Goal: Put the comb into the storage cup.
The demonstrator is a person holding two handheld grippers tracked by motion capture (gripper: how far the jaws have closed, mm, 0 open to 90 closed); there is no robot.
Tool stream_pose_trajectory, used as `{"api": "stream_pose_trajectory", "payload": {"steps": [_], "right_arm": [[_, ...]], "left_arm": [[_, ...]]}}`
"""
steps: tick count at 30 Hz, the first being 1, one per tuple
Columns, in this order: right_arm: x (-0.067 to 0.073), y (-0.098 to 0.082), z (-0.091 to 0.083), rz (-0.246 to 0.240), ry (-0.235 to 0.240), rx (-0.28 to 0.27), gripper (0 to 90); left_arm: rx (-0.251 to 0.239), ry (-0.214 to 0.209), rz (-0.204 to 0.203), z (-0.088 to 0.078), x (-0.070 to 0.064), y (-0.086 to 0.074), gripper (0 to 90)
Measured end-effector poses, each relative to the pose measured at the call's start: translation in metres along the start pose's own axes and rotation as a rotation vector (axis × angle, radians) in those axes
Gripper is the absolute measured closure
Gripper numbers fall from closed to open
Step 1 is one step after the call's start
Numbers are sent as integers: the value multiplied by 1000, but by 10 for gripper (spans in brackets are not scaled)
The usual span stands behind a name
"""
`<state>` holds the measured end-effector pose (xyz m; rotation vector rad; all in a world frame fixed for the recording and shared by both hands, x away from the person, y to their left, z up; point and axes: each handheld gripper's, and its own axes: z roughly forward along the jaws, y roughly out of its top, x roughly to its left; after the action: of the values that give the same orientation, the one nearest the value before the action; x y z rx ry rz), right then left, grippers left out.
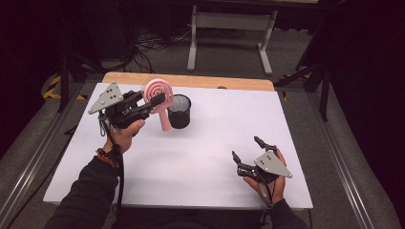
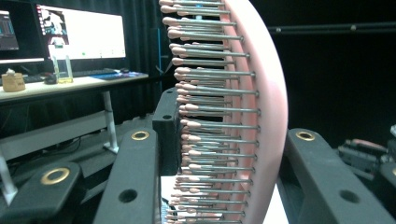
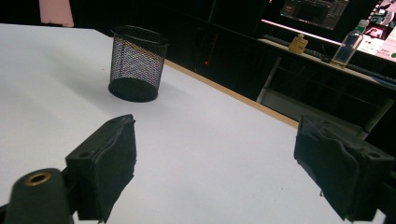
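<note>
Nearest, the right gripper [image 1: 248, 149] rests wide open and empty, while the far-left left gripper [image 1: 154, 101] clamps the pink hairbrush [image 1: 159, 93], handle pointing down just left of the mesh cup [image 1: 179, 111].

I saw the brush [image 1: 157, 93] lifted off the bench [image 1: 191, 157], pink, with a round head of metal pins tipped pink. Its head was clamped in my left claw [image 1: 154, 101], handle slanting down beside the black mesh cup [image 1: 179, 111], which stood upright.
</note>
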<state>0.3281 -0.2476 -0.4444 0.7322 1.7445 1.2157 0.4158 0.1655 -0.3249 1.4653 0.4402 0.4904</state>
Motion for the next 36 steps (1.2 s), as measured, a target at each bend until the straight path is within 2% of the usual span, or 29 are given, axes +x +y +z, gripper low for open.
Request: {"api": "stream_pose_trajectory", "payload": {"steps": [17,23,36], "right_arm": [[1,-1,2,4,17,12,139],[1,-2,4,25,30,14,140],[0,-2,3,33,39,13,141]], "left_arm": [[14,21,-9,22,21,7,624],[26,12,2,31,26,9,624],[25,14,-8,52,38,12,624]]}}
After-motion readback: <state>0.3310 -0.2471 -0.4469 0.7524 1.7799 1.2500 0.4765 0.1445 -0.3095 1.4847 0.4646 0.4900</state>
